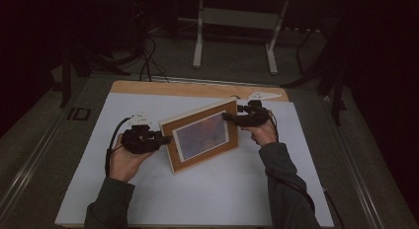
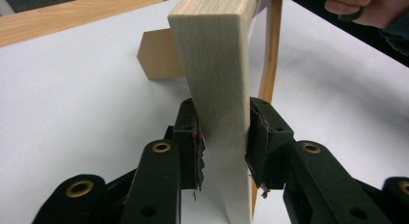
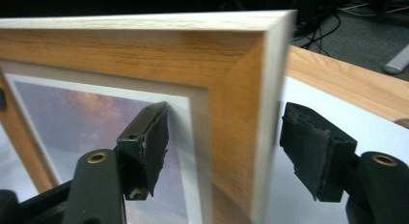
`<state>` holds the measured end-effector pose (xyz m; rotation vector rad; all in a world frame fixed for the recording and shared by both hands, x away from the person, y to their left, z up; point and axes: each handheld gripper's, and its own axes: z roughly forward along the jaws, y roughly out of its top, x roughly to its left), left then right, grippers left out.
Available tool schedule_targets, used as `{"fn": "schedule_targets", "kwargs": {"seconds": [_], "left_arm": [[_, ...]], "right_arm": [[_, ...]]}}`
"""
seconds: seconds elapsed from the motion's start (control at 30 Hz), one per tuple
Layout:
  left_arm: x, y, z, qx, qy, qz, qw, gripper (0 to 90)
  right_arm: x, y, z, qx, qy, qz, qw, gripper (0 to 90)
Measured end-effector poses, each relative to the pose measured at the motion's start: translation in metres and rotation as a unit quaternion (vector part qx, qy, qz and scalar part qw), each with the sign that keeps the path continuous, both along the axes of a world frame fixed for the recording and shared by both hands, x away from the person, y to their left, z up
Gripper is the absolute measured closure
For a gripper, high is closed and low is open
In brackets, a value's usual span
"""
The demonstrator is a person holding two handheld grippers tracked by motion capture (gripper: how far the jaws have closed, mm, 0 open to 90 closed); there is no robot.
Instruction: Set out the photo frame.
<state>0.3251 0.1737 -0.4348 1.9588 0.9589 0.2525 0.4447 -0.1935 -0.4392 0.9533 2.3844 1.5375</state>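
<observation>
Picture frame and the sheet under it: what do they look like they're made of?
Picture frame: looks like light wood with a matte finish; grain lines run along its pale edge and honey-coloured front. Sheet covering the table: smooth, white and matte, probably paper or thin plastic; can't tell which.

Picture frame (image 3: 144, 55) edge, between open hand-held gripper (image 3: 222, 151)

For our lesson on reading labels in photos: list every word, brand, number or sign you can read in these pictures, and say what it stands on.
None can be read in any view.
The wooden-framed picture shows a blurred purple and orange image, without lettering.
The white sheet covering the table carries no print.
The black tongs, left and right, bear no visible marking.
</observation>
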Motion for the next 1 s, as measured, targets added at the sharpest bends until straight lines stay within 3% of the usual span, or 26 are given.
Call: {"fn": "schedule_targets", "kwargs": {"seconds": [0.17, 0.27, 0.5, 1.0], "left_arm": [[0.005, 0.000, 0.000, 0.002, 0.000, 0.002, 1.0000, 68.8], [0.009, 0.001, 0.001, -0.003, 0.005, 0.007, 1.0000, 68.8], [0.017, 0.002, 0.000, -0.012, 0.006, 0.020, 0.9997, 67.6], [0.029, 0.001, 0.002, -0.013, 0.009, 0.035, 0.9993, 66.4]], "right_arm": [[0.002, 0.003, -0.001, 0.015, 0.004, 0.003, 0.9999, 32.9], [0.001, 0.005, 0.000, 0.012, 0.002, -0.005, 0.9999, 32.5], [0.000, -0.001, 0.000, 0.025, 0.009, -0.013, 0.9996, 38.9], [0.001, -0.006, 0.003, 0.022, 0.010, -0.019, 0.9995, 43.4]]}}
